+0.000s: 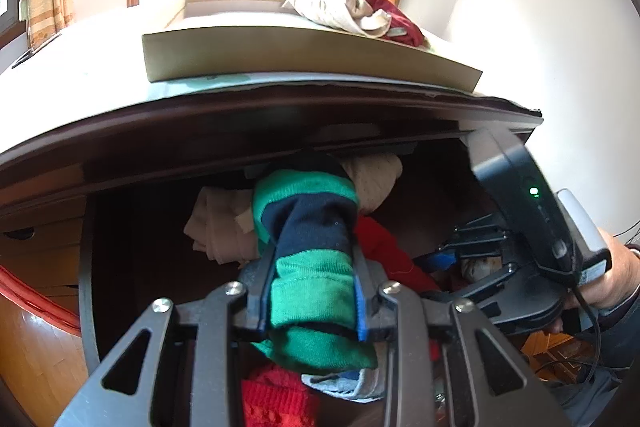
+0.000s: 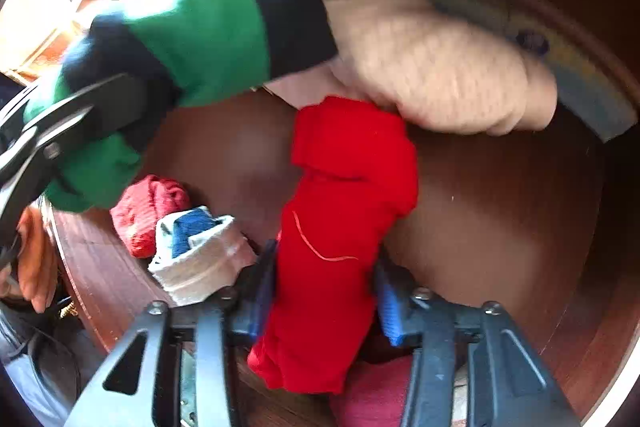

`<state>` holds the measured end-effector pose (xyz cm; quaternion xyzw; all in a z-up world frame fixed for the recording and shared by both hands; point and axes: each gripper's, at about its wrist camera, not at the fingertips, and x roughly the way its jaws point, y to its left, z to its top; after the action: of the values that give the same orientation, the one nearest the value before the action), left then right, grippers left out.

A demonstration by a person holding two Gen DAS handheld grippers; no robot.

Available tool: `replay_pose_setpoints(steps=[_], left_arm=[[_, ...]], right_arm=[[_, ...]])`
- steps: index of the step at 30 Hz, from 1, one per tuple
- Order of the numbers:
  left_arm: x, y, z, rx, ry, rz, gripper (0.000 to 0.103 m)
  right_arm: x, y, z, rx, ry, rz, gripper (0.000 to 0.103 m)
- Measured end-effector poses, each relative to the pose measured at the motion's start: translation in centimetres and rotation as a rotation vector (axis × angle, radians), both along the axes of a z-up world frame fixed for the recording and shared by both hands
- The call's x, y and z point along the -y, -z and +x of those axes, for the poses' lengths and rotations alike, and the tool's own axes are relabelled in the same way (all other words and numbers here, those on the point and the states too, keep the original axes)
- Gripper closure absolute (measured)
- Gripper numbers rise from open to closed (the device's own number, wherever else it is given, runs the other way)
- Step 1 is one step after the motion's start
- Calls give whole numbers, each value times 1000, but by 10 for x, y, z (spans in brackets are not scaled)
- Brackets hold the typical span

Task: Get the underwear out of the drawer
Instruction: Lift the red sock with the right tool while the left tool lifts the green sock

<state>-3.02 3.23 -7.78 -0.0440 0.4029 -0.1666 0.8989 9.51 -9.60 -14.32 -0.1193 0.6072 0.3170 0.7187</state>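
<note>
The open wooden drawer (image 2: 500, 207) holds several rolled garments. My left gripper (image 1: 312, 259) is shut on a green and navy striped underwear roll (image 1: 308, 195), held up over the drawer's front; the same roll (image 2: 200, 39) crosses the upper left of the right wrist view. My right gripper (image 2: 324, 287) points steeply down into the drawer. A bright red garment (image 2: 344, 187) fills the gap between its blue pads (image 2: 386, 303), which press on its sides. In the left wrist view the right gripper (image 1: 452, 255) reaches in from the right beside the red garment (image 1: 384, 251).
Beige garments (image 2: 440, 67) lie at the drawer's back. A red knit piece (image 2: 148, 211), a white and blue bundle (image 2: 200, 247) and a pink cloth (image 2: 372, 395) lie near the front. On the dresser top a flat cardboard box (image 1: 280, 55) carries crumpled clothes (image 1: 348, 11).
</note>
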Motion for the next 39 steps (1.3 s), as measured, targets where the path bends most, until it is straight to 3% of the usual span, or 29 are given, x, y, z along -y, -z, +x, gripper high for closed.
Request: replay_pose_setpoints(steps=[5, 14, 26, 39], left_arm=[[-2, -2, -3, 23, -4, -5, 75], [-11, -5, -10, 84, -28, -28, 75], [-22, -8, -20, 131, -85, -37, 75], [-23, -13, -25, 179, -105, -17, 75]], right_arm=[[7, -27, -20, 165, -14, 64, 63], [10, -56, -61, 344, -30, 93, 63], [36, -76, -106, 486, -28, 152, 63], [87, -97, -120, 592, -12, 233, 63]])
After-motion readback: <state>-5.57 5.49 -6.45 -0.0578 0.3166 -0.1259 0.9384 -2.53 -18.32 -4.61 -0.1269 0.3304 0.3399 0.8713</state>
